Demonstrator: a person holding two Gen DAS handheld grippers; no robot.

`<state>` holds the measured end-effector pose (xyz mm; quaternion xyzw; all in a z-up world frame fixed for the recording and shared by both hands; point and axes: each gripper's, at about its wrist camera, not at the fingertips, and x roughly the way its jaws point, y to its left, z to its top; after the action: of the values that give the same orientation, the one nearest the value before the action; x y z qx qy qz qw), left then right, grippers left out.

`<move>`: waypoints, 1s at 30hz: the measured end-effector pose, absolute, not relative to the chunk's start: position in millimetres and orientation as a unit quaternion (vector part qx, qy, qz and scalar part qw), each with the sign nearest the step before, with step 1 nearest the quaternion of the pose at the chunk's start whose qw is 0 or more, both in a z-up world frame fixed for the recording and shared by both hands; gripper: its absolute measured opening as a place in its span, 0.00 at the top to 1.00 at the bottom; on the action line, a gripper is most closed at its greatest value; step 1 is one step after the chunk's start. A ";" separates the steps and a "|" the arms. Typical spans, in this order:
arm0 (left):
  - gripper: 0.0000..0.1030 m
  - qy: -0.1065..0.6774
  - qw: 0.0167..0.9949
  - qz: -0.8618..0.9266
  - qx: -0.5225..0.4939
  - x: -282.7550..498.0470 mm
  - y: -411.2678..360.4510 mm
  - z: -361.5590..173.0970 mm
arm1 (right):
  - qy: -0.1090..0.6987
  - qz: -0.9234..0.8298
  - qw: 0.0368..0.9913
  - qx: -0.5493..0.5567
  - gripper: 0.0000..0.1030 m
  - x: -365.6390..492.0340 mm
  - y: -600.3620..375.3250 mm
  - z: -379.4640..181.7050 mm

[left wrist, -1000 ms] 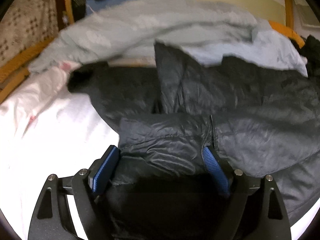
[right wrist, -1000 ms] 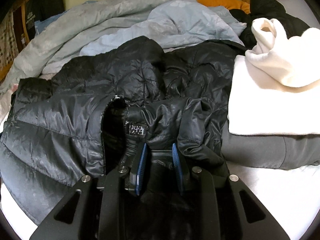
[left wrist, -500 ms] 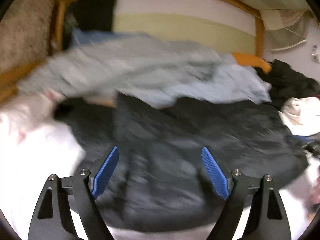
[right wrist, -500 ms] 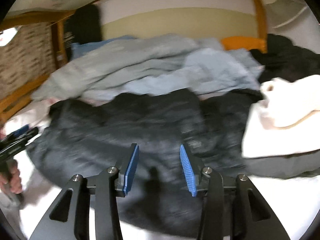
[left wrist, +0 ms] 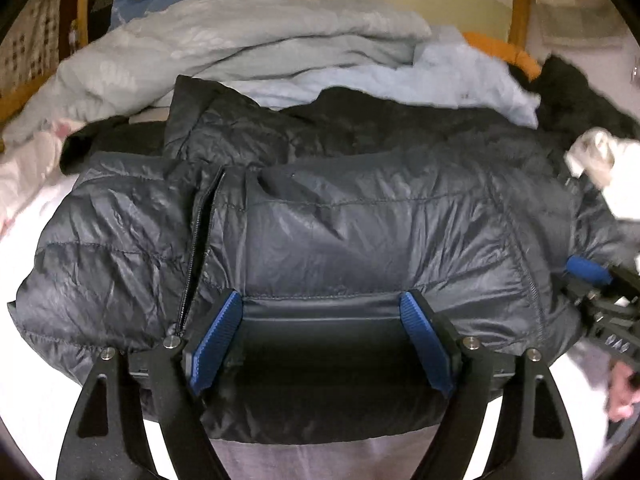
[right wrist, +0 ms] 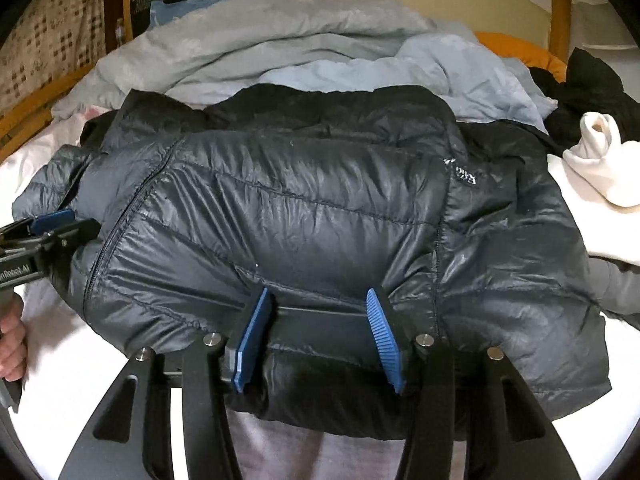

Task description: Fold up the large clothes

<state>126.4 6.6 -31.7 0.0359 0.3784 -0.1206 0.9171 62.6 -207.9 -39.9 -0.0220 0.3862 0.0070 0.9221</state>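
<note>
Matte black frames on both tools, each arm cut with a long slot and pinned with round silver screw heads. The left gripper (left wrist: 326,340) carries ribbed blue pads (left wrist: 214,344); the right gripper (right wrist: 318,340) wears the same ribbed blue. Seen side-on from the right wrist, the left tool shows white lettering along its black body, partly cut off.

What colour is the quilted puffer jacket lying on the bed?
Black quilted puffer jacket, slightly shiny; clearest in the right wrist view.
</note>
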 end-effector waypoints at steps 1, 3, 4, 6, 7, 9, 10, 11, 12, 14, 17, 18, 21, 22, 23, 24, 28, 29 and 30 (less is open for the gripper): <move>0.21 0.379 0.917 -0.118 0.043 126.4 4.4 -32.0 | 0.389 0.008 0.921 -0.021 0.48 63.7 -208.8 -41.2; 0.21 0.383 0.915 -0.120 0.042 127.7 4.5 -33.1 | 0.392 0.009 0.920 -0.019 0.48 64.9 -211.1 -41.3; 0.21 0.383 0.915 -0.123 0.037 128.3 5.7 -33.4 | 0.392 0.009 0.920 -0.020 0.48 64.8 -210.9 -41.5; 0.21 0.383 0.914 -0.130 0.026 128.7 9.2 -33.5 | 0.393 0.009 0.919 -0.020 0.48 66.3 -210.4 -41.5; 0.21 0.383 0.914 -0.130 0.025 127.6 12.7 -33.3 | 0.393 0.009 0.919 -0.020 0.48 65.8 -210.3 -41.4; 0.21 0.381 0.915 -0.126 0.032 126.8 9.8 -33.2 | 0.392 0.009 0.920 -0.021 0.48 65.6 -210.0 -41.4; 0.21 0.380 0.916 -0.125 0.035 127.0 9.0 -32.4 | 0.392 0.009 0.920 -0.021 0.48 65.5 -210.0 -41.4; 0.21 0.379 0.916 -0.124 0.036 126.4 8.7 -32.2 | 0.392 0.009 0.920 -0.020 0.48 65.4 -209.8 -41.3; 0.21 0.379 0.916 -0.125 0.034 126.0 9.0 -32.2 | 0.392 0.009 0.920 -0.020 0.48 65.3 -209.9 -41.3; 0.21 0.377 0.917 -0.129 0.025 125.6 11.5 -31.3 | 0.391 0.009 0.920 -0.018 0.48 65.1 -209.7 -41.2; 0.20 0.376 0.917 -0.129 0.022 124.8 12.2 -31.0 | 0.391 0.008 0.920 -0.020 0.48 65.1 -209.1 -41.1; 0.20 0.375 0.918 -0.128 0.024 124.4 11.7 -31.1 | 0.391 0.008 0.920 -0.020 0.47 64.9 -209.2 -41.0; 0.20 0.375 0.918 -0.129 0.025 124.5 11.4 -31.1 | 0.391 0.008 0.920 -0.020 0.47 65.0 -209.7 -41.3; 0.20 0.375 0.918 -0.129 0.023 124.6 11.7 -31.0 | 0.391 0.008 0.920 -0.020 0.47 65.0 -209.8 -41.4; 0.20 0.375 0.917 -0.130 0.023 124.8 12.1 -30.9 | 0.391 0.008 0.920 -0.020 0.47 65.0 -210.0 -41.5; 0.20 0.375 0.917 -0.130 0.023 125.0 12.3 -30.9 | 0.391 0.009 0.920 -0.020 0.47 64.9 -210.1 -41.6; 0.20 0.373 0.920 -0.118 0.029 122.6 10.7 -29.4 | 0.389 0.011 0.921 -0.017 0.47 64.1 -211.0 -40.9; 0.20 0.372 0.921 -0.109 0.033 119.3 9.1 -27.8 | 0.392 0.010 0.920 -0.018 0.47 63.8 -211.2 -38.8; 0.21 0.367 0.924 -0.103 0.035 113.4 8.4 -24.1 | 0.396 0.008 0.918 -0.024 0.47 63.0 -210.5 -35.7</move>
<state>113.4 8.4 -24.1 0.0353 0.3674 -0.1032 0.9236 63.0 -210.5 -35.7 -0.0241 0.3965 0.0075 0.9177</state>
